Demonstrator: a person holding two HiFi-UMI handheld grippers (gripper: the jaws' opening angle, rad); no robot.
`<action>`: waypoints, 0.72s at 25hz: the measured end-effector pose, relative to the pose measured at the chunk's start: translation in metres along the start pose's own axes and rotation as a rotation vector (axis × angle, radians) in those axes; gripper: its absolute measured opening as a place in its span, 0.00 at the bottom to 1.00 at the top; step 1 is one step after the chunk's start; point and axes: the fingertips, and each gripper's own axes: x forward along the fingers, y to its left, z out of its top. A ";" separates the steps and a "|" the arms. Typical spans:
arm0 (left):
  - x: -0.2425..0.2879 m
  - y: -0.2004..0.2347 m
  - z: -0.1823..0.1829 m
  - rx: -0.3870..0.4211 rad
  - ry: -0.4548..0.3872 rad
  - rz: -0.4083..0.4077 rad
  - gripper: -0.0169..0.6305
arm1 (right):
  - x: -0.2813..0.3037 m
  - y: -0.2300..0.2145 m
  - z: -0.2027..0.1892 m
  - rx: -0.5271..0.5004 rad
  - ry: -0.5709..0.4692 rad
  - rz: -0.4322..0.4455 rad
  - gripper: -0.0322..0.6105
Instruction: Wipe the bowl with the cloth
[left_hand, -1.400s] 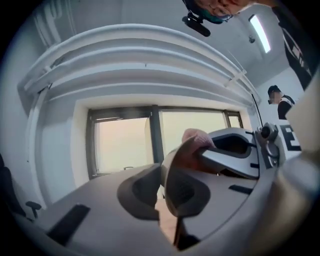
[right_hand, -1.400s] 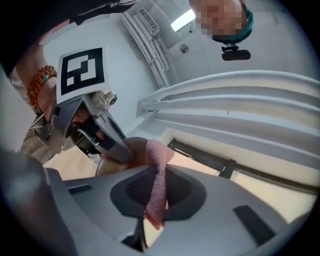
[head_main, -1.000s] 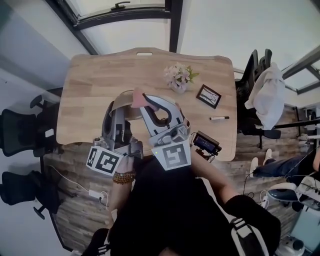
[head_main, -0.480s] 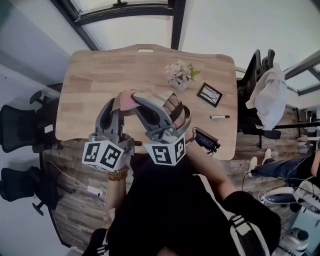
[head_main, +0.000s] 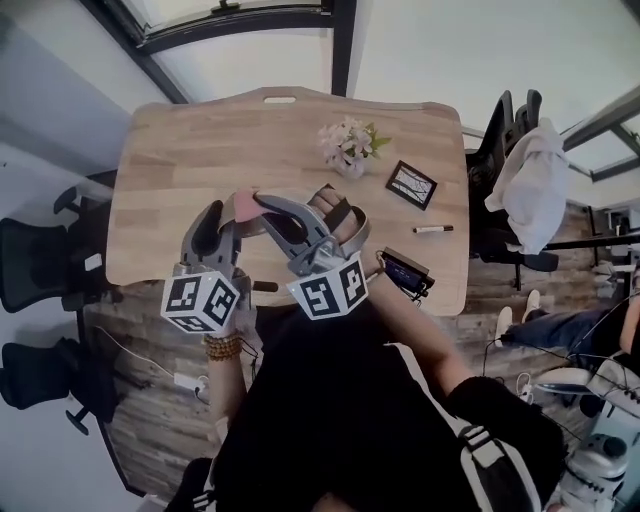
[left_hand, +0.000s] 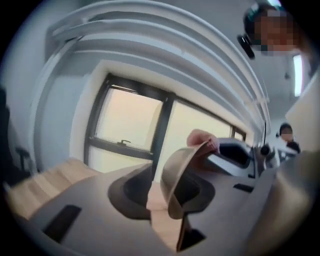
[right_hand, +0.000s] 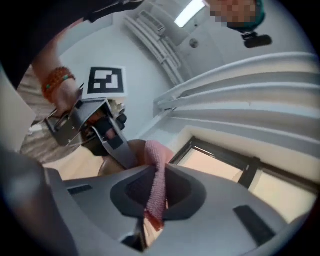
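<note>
Left claw (left_hand: 167, 187): jaws have just been opening and are now released. The bowl (left_hand: 182, 175) stands edge-on between them. Its thin wall lies against the right-hand jaw, with a gap showing on the left-hand side. Neither view shows whether the bowl's foot rests on the table (head_main: 180, 170) under the claws.

Right claw (right_hand: 156, 195): clenched on the cloth (right_hand: 154, 155). The pink weave is pinched flat between the pads. A tuft sticks out past the tips and a short tail hangs back toward me. That tuft sits just ahead of the left claw, at the bowl's upper rim.

Handling, my judgement:
- Bowl: thin-walled, stiff, looks light with a smooth matte finish. Likely to swivel or slide when rubbed unless clamped.
- Best hold: the rim, pads either side of the wall, seated deep rather than at the tips. Moderate squeeze only, since a thin rim may chip or slip out.
- Cloth: soft, limp and grippy knit, so it will not push by itself. The wiping face has to be the tuft ahead of the tips.

Risk: with the left jaws slack, the first wipe may tip the bowl.
</note>
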 end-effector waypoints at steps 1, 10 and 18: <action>0.003 -0.002 -0.004 0.134 0.059 0.025 0.17 | 0.001 0.005 -0.001 -0.052 0.011 0.014 0.08; -0.009 0.007 0.023 -0.432 -0.223 -0.047 0.09 | 0.002 -0.025 0.015 0.336 -0.092 -0.099 0.10; 0.001 0.020 -0.011 -0.001 -0.016 0.117 0.23 | 0.010 0.006 -0.006 -0.017 0.005 0.029 0.09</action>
